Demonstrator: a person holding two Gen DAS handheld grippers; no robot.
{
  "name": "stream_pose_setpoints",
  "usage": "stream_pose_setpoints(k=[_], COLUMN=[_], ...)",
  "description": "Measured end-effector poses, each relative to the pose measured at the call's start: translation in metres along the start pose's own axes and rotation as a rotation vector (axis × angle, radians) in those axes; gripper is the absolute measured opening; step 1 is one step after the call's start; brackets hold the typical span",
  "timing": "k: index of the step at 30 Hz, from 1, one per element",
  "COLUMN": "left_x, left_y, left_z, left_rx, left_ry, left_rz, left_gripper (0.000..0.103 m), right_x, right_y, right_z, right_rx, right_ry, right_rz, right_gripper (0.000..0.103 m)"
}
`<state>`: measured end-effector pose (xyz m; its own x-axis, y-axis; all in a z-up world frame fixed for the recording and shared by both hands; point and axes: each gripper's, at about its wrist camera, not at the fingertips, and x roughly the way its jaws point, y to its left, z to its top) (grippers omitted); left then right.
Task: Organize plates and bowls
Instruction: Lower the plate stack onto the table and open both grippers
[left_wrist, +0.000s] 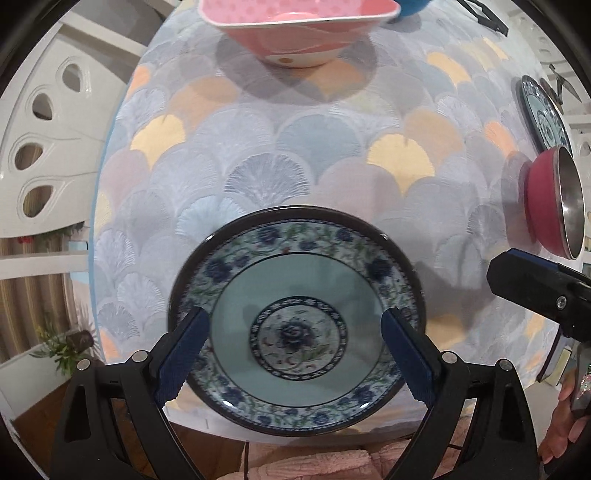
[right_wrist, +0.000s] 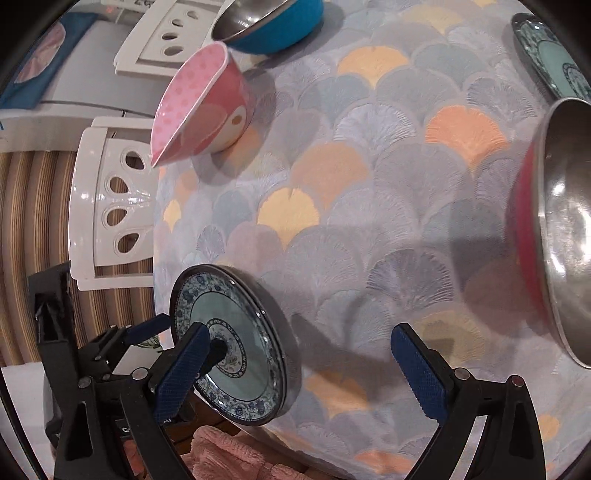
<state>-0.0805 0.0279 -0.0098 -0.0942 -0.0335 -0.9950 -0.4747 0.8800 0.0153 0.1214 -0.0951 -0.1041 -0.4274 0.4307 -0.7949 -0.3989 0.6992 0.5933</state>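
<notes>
A blue floral plate (left_wrist: 295, 328) with a dark rim lies on the patterned tablecloth (left_wrist: 295, 155) at the table's near edge. My left gripper (left_wrist: 295, 354) is open, its fingers either side of the plate's middle, above it. The same plate shows in the right wrist view (right_wrist: 236, 347) at lower left, with the left gripper's fingers (right_wrist: 147, 328) beside it. My right gripper (right_wrist: 299, 369) is open and empty over the cloth, right of the plate. A pink square bowl (left_wrist: 295, 29) (right_wrist: 203, 107) stands at the far side. A red steel-lined bowl (left_wrist: 554, 199) (right_wrist: 554, 229) stands to the right.
A second floral plate (left_wrist: 543, 114) (right_wrist: 554, 55) lies beyond the red bowl. A blue steel-lined bowl (right_wrist: 269, 22) stands by the pink one. White plastic chairs (left_wrist: 48, 147) (right_wrist: 114, 199) stand along the table's left side. A pink fluffy cloth (right_wrist: 229, 458) lies below the near edge.
</notes>
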Motion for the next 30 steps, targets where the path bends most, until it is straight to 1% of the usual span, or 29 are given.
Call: stream_pose_setpoints(k=[3,8,13,18,21,22,28,29,30], left_x=[-0.006,-0.028,-0.056,-0.087,-0.104,-0.103,-0.113,-0.106,-0.104], left_y=[-0.014,-0.044,-0.076,-0.112,-0.137,-0.135,-0.158,-0.146,-0.147], left_z=[0.005,0.019,0.040,0.065,0.081,0.083,0.102,0.110,0.116], left_rx=[0.012,0.016,0.026,0.050,0.078,0.088,0.143,0.151,0.159], left_ry=[-0.003,-0.021,-0.063,-0.116,-0.144,-0.150,-0.197,-0.200,-0.202], left_rz=[0.003,-0.013,-0.022,-0.022,-0.013,-0.011,-0.001,-0.005,-0.008], left_gripper=[0.094,0.094,0.094,0.094,0.094,0.094,0.094,0.094,0.094], right_x=[-0.008,-0.033,-0.070,-0.106,-0.127,-0.132,-0.160,-0.163,-0.166], right_y=[-0.007,-0.011,-0.011,-0.014,-0.023,-0.027,-0.064,-0.071,-0.080], right_z=[0.000,0.005,0.016,0.032,0.044,0.048,0.063,0.064,0.066], right_rx=[0.016,0.016,0.012,0.003,0.014,0.020,0.092,0.104,0.123], right_ry=[-0.008,-0.057,-0.141,-0.218,-0.272,-0.282,-0.344,-0.350,-0.358], right_rz=[0.033,0.074,0.124,0.149,0.144,0.146,0.155,0.153,0.148], right_gripper=[0.098,0.098,0.098,0.098,0.098,0.098,0.098,0.098,0.098])
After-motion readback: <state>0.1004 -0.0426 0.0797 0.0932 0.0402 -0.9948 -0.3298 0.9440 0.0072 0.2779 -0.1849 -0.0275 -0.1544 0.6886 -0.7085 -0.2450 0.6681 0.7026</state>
